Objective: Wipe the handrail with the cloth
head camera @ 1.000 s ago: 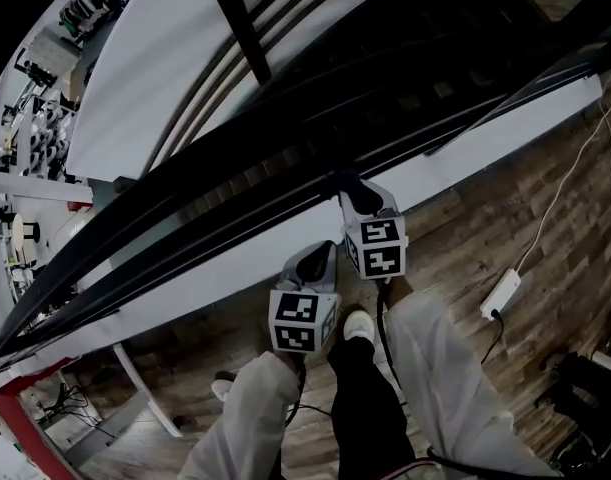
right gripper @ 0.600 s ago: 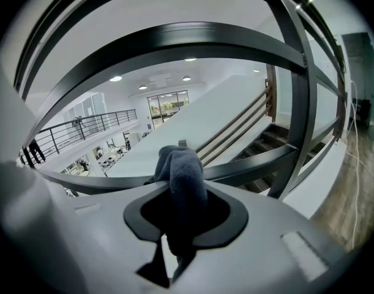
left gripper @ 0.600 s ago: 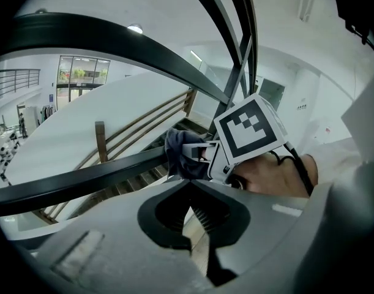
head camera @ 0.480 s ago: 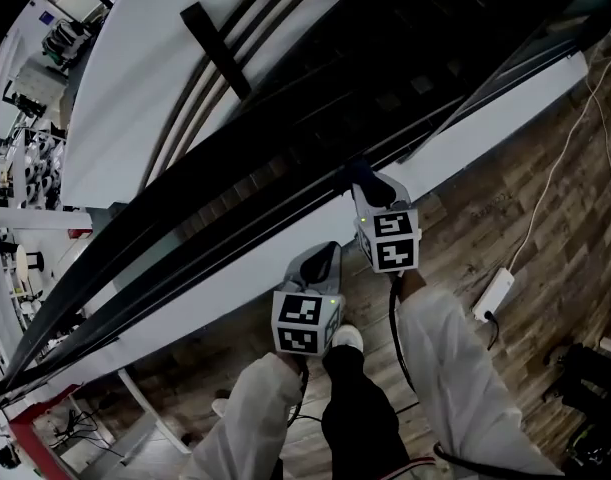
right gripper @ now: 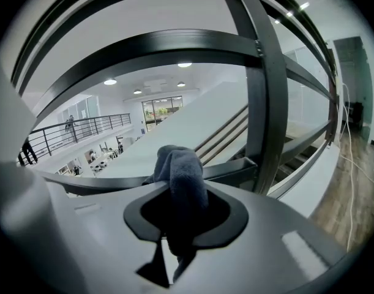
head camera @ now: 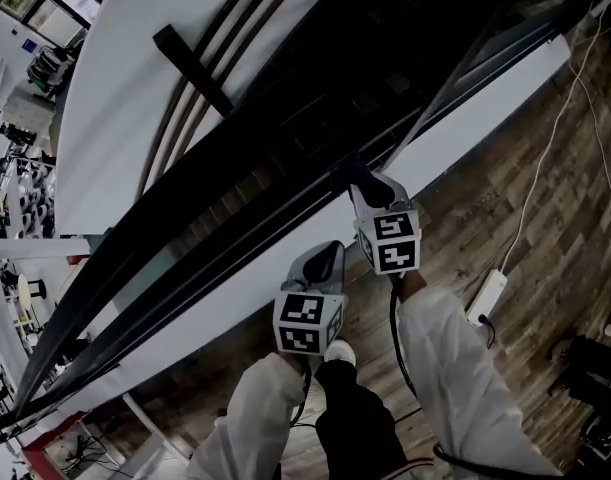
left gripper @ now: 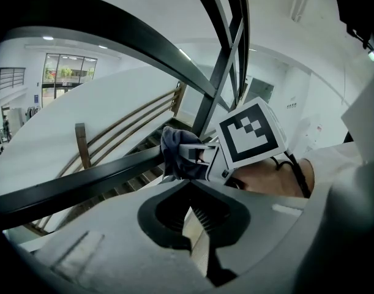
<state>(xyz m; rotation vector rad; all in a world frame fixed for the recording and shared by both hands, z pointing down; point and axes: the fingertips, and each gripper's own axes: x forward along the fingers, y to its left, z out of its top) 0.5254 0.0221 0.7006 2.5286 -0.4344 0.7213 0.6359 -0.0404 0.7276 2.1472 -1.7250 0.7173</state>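
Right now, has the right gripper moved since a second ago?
Yes. The right gripper, clamping the cloth, slid up-right along the handrail, nearer the upright post.

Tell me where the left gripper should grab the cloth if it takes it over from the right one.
Probably the bunched end of the cloth that sticks out past the right gripper, by the handrail; the part below is clamped in that gripper's jaws. Bring the left gripper in from the left, where the bunch faces it, opening its shut jaws first.
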